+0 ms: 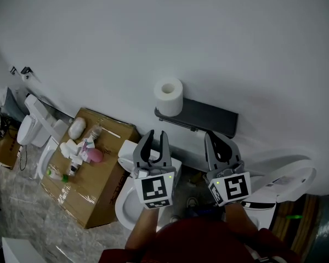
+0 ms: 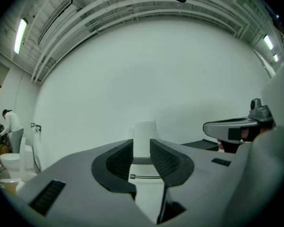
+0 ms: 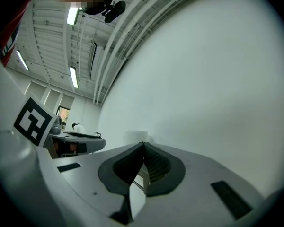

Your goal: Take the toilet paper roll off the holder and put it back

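Some illegible print on cardboard box (image 1: 93, 193)

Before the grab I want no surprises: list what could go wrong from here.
1. The left gripper's jaws stand only slightly apart, seemingly narrower than the toilet paper roll. Unless they open wider, they would probably shove it instead of gripping it.
2. The roll stands upright at the left end of the dark holder, so a shove could tip it off the edge.
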